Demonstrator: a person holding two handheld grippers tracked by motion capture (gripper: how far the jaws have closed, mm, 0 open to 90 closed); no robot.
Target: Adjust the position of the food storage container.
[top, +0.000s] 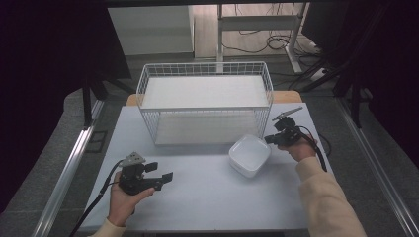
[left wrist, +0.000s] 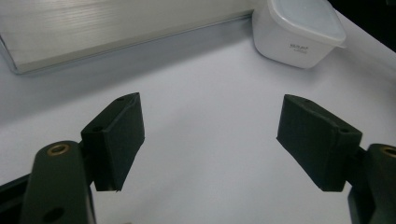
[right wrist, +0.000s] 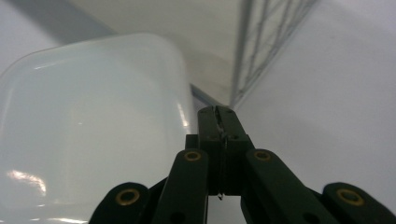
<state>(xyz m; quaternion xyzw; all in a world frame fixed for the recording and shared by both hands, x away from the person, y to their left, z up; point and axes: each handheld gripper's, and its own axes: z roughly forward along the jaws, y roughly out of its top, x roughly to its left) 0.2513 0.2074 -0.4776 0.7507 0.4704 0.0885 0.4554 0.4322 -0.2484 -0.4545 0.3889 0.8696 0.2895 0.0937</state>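
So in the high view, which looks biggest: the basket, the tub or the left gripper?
1. Basket, biggest by far.
2. Tub.
3. Left gripper. It looks close to the tub in size, so that order is unsure.

White desk (top: 207, 192), surface matte and flat. A white wire basket (top: 205, 101) stands at the far edge, centred. A white lidded plastic container (top: 249, 155) sits just before the basket's right front corner, towards the desk's right edge.

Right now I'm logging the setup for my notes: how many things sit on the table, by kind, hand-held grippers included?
White wire basket: 1
White lidded container: 1
Hand-held grippers: 2, the left gripper with jaws apart, the right gripper with jaws closed beside the container
Total: 4
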